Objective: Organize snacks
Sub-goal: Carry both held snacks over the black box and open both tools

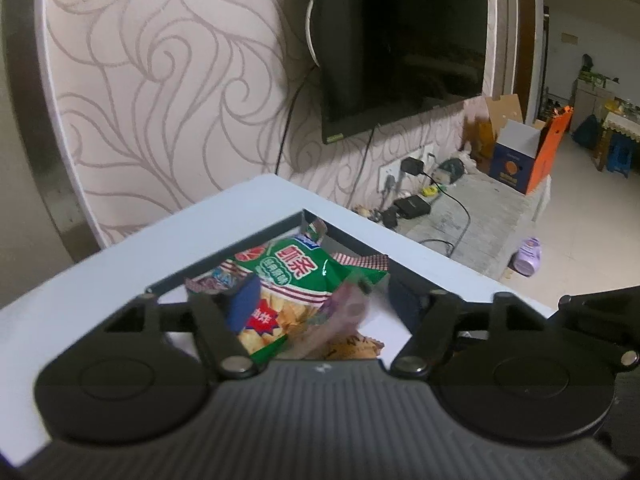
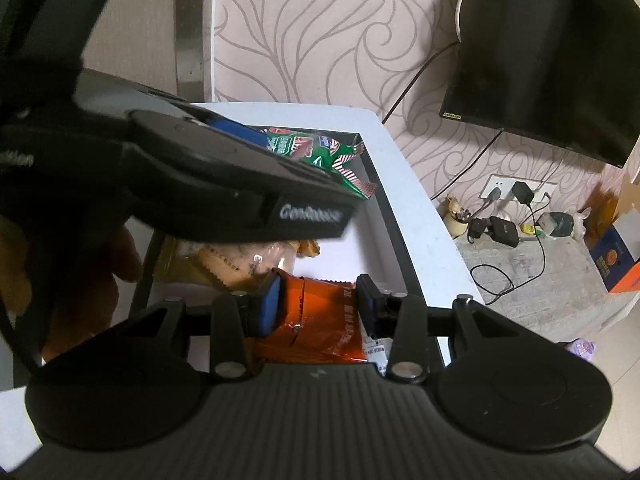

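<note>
A: Starting at the left, what room is there along the edges?

B: The white counter [image 1: 120,256] has a wide flat border around a sunken rectangular bin with a dark rim [image 1: 240,236]. In the left wrist view its far corner points at the swirl-patterned wall, and beyond its right edge the floor drops away to a low grey stone ledge [image 1: 480,208] cluttered with chargers and cables.

A: And the left tongs?

B: The left tongs [image 1: 320,300] stand apart over the bin, blue pads wide, nothing pressed between them. A blurred pinkish wrapper [image 1: 348,312] sits in the gap between the pads, touching neither as far as I can tell.

A: What is in the bin?

B: A green crinkly chip bag with red stripes [image 1: 296,276] lies toward the far corner, and tan biscuit packets [image 1: 360,348] nearer. The bin's white floor is bare on the right side.

A: Now the right side.

B: In the right wrist view the other device's black body crosses above the bin from the left, with a hand behind it. The right tongs [image 2: 318,304] are clamped on a shiny orange snack packet [image 2: 316,320], held just above the bin's near end. Bare white floor lies ahead of it, along the right wall of the bin.
</note>
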The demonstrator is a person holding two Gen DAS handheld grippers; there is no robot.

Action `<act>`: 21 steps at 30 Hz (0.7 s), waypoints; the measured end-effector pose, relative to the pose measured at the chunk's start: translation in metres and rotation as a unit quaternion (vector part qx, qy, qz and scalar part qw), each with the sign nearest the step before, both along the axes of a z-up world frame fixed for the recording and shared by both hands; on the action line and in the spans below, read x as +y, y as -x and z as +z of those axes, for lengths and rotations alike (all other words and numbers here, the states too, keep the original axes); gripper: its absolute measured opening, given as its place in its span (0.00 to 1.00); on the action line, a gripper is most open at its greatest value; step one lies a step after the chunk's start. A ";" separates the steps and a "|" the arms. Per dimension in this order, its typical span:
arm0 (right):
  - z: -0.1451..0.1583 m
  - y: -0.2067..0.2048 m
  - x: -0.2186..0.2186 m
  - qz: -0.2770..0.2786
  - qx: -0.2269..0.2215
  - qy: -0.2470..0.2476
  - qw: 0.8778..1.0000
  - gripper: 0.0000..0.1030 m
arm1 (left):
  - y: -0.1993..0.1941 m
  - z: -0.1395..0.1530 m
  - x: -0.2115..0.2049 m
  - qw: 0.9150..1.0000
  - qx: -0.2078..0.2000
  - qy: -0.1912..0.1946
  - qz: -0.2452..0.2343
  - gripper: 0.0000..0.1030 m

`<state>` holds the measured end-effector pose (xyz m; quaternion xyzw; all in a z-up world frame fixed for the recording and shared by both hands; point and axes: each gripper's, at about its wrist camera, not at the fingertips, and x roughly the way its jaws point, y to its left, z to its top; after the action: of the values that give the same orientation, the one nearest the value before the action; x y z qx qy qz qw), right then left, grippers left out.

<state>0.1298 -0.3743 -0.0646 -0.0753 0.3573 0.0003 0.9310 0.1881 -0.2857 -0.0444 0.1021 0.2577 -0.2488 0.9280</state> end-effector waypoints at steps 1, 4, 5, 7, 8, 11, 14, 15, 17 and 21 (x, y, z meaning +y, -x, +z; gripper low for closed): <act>-0.001 -0.001 0.001 0.001 0.000 0.001 1.000 0.46 | 0.000 0.000 0.000 1.000 -0.002 -0.001 -0.002 0.72; -0.002 0.000 0.002 0.000 -0.002 0.003 1.000 0.46 | 0.000 0.001 0.000 1.000 0.005 -0.004 -0.007 0.73; -0.003 -0.001 0.002 -0.001 -0.002 0.003 1.000 0.46 | 0.001 0.002 0.000 1.000 0.006 -0.004 -0.006 0.73; -0.002 -0.002 0.003 -0.004 -0.003 0.005 1.000 0.46 | 0.003 0.003 0.000 1.000 0.004 -0.004 -0.007 0.73; -0.002 -0.003 0.002 -0.006 -0.004 0.005 1.000 0.46 | 0.003 0.003 0.000 1.000 0.002 -0.005 -0.006 0.73; 0.005 -0.008 0.000 -0.013 -0.017 0.008 1.000 0.46 | 0.004 0.004 0.000 1.000 0.004 -0.008 -0.004 0.73; 0.009 -0.012 -0.003 -0.019 -0.020 0.015 1.000 0.46 | 0.003 0.005 0.002 1.000 0.006 -0.007 0.007 0.73; 0.009 -0.013 -0.004 -0.020 -0.018 0.016 1.000 0.46 | 0.003 0.005 0.003 1.000 0.006 -0.008 0.008 0.73; 0.008 -0.012 -0.007 -0.025 -0.012 0.005 1.000 0.46 | 0.006 0.006 0.005 1.000 0.004 -0.007 0.008 0.73; 0.009 -0.002 -0.009 -0.031 -0.015 -0.005 0.999 0.48 | 0.010 0.007 0.009 1.000 0.006 -0.001 0.011 0.73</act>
<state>0.1318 -0.3836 -0.0552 -0.0593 0.3450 -0.0281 0.9363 0.1780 -0.2772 -0.0374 0.0988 0.2643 -0.2385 0.9292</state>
